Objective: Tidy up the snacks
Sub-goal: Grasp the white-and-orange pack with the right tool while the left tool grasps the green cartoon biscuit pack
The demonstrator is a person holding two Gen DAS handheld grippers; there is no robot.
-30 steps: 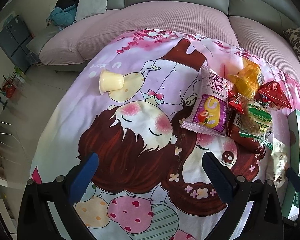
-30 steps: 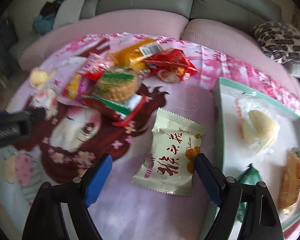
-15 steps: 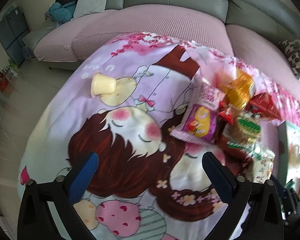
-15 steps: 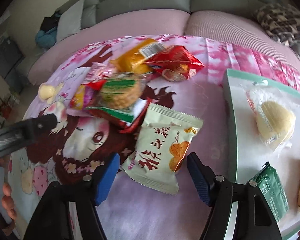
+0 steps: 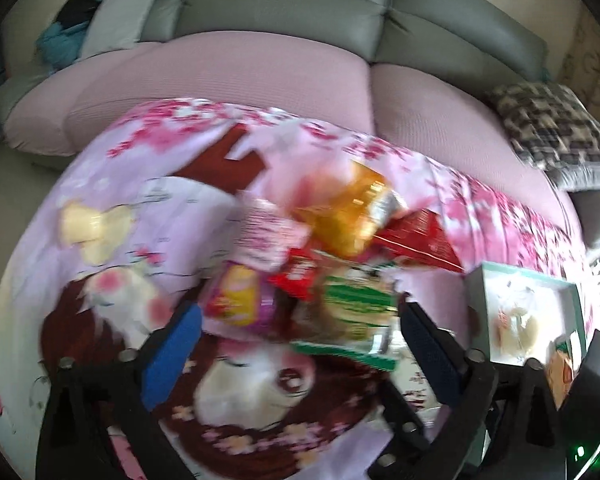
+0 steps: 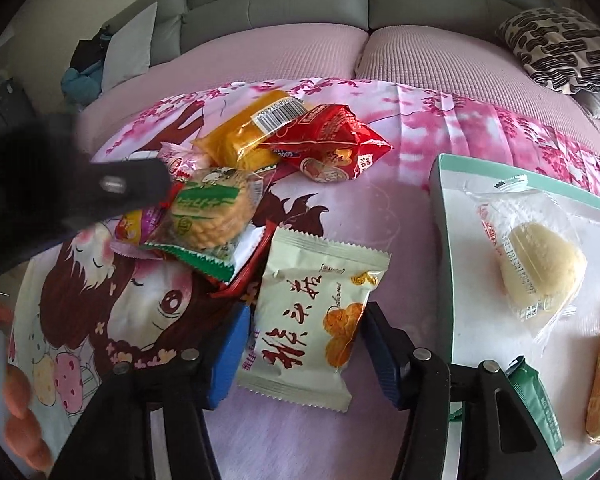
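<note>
A cream snack packet point(image 6: 312, 320) with red characters lies flat on the cartoon cloth between the fingers of my right gripper point(image 6: 306, 344); the jaws straddle it, closing in, contact unclear. My left gripper point(image 5: 300, 344) is open just before a pile of snacks: a green-labelled cracker pack point(image 5: 356, 308) point(image 6: 210, 212), a yellow-pink packet point(image 5: 236, 296), an orange pack point(image 5: 348, 212) point(image 6: 248, 136) and a red bag point(image 5: 416, 240) point(image 6: 328, 144). The left view is blurred. A white tray with a green rim point(image 6: 440, 200) point(image 5: 476, 280) holds several wrapped snacks.
A pale jelly cup point(image 5: 76, 224) lies alone at the cloth's far left. A pink and grey sofa point(image 6: 300, 48) curves behind the table. A patterned cushion point(image 6: 560, 52) sits at right. The left gripper's body point(image 6: 80, 188) shows dark in the right view.
My left gripper has swung right toward the snack pile. My right gripper has moved forward over the cream packet and its jaws have narrowed around it.
</note>
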